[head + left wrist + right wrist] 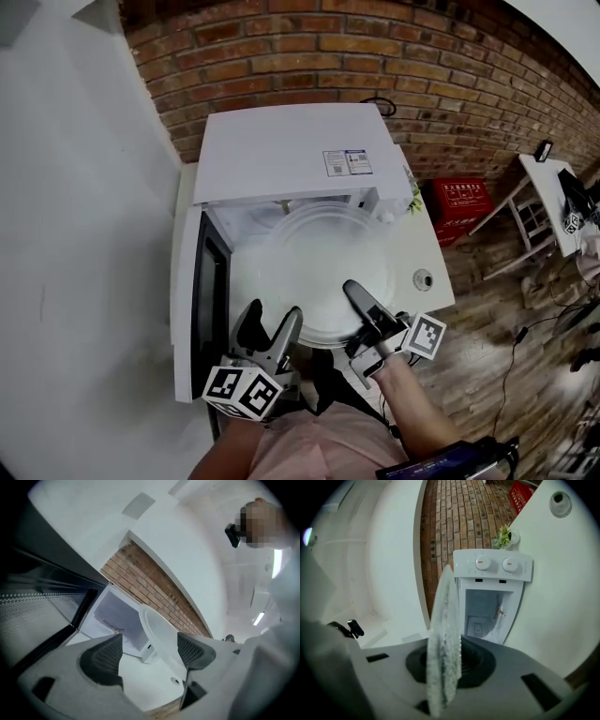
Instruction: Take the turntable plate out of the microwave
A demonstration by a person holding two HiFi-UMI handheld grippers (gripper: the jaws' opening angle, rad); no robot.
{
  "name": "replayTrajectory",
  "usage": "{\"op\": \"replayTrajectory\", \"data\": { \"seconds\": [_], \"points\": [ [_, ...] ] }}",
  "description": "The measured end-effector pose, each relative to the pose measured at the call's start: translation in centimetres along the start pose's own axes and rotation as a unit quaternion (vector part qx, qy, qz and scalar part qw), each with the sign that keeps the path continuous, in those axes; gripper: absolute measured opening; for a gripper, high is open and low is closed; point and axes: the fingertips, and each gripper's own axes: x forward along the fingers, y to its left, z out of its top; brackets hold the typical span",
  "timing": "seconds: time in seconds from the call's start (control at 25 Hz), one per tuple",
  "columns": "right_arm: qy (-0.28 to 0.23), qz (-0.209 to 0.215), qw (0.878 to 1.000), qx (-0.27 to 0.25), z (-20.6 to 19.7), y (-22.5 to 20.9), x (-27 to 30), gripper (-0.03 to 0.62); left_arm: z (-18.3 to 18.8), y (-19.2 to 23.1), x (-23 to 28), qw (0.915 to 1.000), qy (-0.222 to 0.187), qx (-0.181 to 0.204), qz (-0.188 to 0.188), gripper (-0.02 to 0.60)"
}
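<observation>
Turntable plate (314, 272), a clear glass disc, hangs roughly level in front of the open microwave (291, 150), above the white worktop (422, 244). Its far rim lies close to the mouth of the oven. The right tool (359, 302) has hold of it at the near right rim, one finger lying on top of the glass in the head view.

In the right gripper view the plate (445, 634) shows edge-on. It runs straight down into the right tool (450, 660), whose jaws are closed onto the rim with the glass pinched between the dark pads. Beyond it the microwave's cavity (487, 606) stands open under two knobs (492, 564), and a small potted plant (504, 535) stands on the worktop beside the oven.

The left tool (272, 328) is just off the plate's near left rim, its jaws spread wide and holding nothing. In the left gripper view the plate (159, 630) shows through the gap of the left tool (149, 651), farther off than the pads and nearer the right one. Whether that pad touches the glass I cannot tell. The microwave door (192, 300) stands swung out to the left, just beside this tool.
</observation>
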Motion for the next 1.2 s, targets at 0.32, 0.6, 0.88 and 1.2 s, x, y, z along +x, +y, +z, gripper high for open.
{"op": "replayTrajectory", "data": {
  "seconds": [0.32,0.6,0.88,1.2],
  "points": [
    [0.038,0.010,0.999,-0.020,-1.3,1.5,-0.7,0.031,0.6,-1.0,2.7,0.9984,0.007,-0.037,-0.041,0.374],
    [0.063,-0.006,0.998,-0.029,-1.8,0.2,-0.7,0.031,-0.7,-1.1,2.8,0.9961,0.030,-0.046,-0.069,0.173],
    [0.074,-0.018,0.997,-0.023,-1.9,-1.0,-0.3,0.031,-0.7,-0.2,2.9,0.9965,0.027,-0.055,-0.058,0.161],
    [0.077,-0.023,0.997,-0.017,-2.2,-1.1,-0.2,0.031,-0.6,0.0,2.7,0.9967,0.026,-0.053,-0.055,0.163]
  ]
}}
